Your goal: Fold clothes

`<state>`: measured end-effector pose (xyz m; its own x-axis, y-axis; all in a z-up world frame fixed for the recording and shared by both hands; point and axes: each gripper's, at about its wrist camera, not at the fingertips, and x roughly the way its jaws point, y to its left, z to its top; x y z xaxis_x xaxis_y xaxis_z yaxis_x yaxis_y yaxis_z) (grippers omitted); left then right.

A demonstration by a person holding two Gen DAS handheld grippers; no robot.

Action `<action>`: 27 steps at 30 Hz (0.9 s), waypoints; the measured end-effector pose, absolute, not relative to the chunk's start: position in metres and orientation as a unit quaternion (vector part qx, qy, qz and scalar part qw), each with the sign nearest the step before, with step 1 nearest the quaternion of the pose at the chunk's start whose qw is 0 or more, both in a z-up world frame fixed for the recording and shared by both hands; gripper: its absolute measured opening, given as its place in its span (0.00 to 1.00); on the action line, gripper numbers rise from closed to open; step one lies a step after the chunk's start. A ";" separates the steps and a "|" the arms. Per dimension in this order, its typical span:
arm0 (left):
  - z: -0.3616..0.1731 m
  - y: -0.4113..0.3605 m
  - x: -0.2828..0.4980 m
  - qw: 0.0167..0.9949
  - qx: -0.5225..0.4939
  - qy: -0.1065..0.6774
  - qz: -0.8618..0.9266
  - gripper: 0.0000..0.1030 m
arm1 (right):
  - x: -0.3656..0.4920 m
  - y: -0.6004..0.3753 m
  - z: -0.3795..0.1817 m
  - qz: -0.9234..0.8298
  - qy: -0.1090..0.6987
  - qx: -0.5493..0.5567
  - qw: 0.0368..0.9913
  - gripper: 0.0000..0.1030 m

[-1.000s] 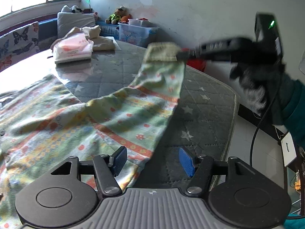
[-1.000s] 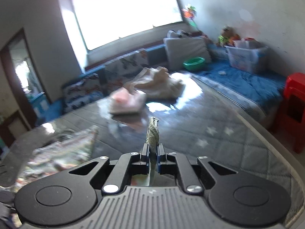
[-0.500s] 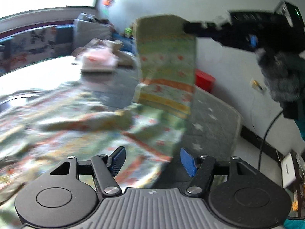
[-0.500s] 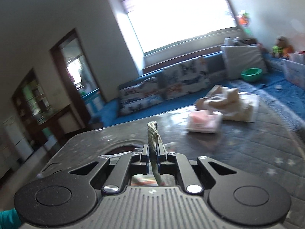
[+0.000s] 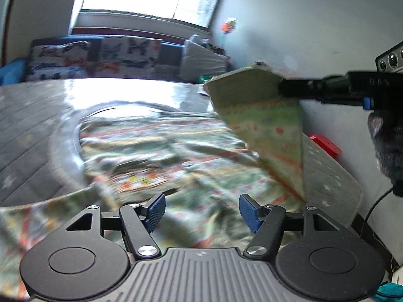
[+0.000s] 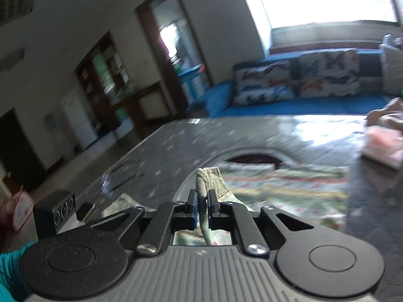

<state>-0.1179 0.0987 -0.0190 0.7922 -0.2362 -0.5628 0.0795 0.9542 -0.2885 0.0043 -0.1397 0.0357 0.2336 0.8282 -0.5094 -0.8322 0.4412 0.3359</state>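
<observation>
A green and orange patterned garment [image 5: 176, 156] lies spread on a grey quilted mat [image 5: 30, 130]. My right gripper [image 6: 201, 201] is shut on the ribbed cuff [image 6: 205, 178] of one leg or sleeve. In the left wrist view that gripper [image 5: 284, 88] holds the cuffed end [image 5: 262, 110] lifted above the rest of the garment, at the right. My left gripper [image 5: 201, 207] is open and empty, low over the near part of the garment.
A blue sofa with butterfly cushions [image 5: 95, 55] runs along the far wall under a window. A pink folded stack [image 6: 382, 146] and a beige heap [image 6: 388, 115] lie at the mat's far side. A red stool [image 5: 325, 143] stands beyond the mat's right edge.
My right gripper has carried the cuffed end up and across over the garment, turning left. My left gripper has also swung left over the garment and stays open.
</observation>
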 end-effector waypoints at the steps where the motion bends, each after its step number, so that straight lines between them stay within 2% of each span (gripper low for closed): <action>1: -0.020 0.104 -0.121 0.938 -0.131 0.311 -0.078 0.66 | 0.001 -0.131 0.030 0.535 0.330 -0.011 0.778 0.06; 9: -0.023 0.130 -0.136 0.938 -0.155 0.306 -0.042 0.67 | -0.010 -0.087 -0.012 0.559 0.382 -0.041 0.735 0.08; 11: -0.023 0.132 -0.136 0.939 -0.157 0.303 -0.039 0.67 | -0.011 -0.083 -0.016 0.568 0.384 -0.048 0.726 0.19; 12: -0.022 0.133 -0.136 0.940 -0.157 0.302 -0.038 0.67 | -0.011 -0.083 -0.015 0.571 0.383 -0.049 0.724 0.20; 17: -0.017 0.135 -0.132 0.942 -0.159 0.293 -0.034 0.67 | -0.003 -0.092 -0.005 0.572 0.370 -0.054 0.730 0.21; 24: -0.021 0.117 -0.113 0.940 -0.142 0.304 -0.053 0.65 | 0.016 -0.140 0.002 0.509 0.356 -0.156 0.768 0.21; 26: -0.023 0.113 -0.106 0.940 -0.139 0.308 -0.054 0.60 | 0.022 -0.157 -0.007 0.480 0.361 -0.184 0.778 0.21; 27: -0.024 0.111 -0.101 0.939 -0.139 0.311 -0.055 0.53 | 0.026 -0.167 -0.013 0.464 0.367 -0.193 0.783 0.21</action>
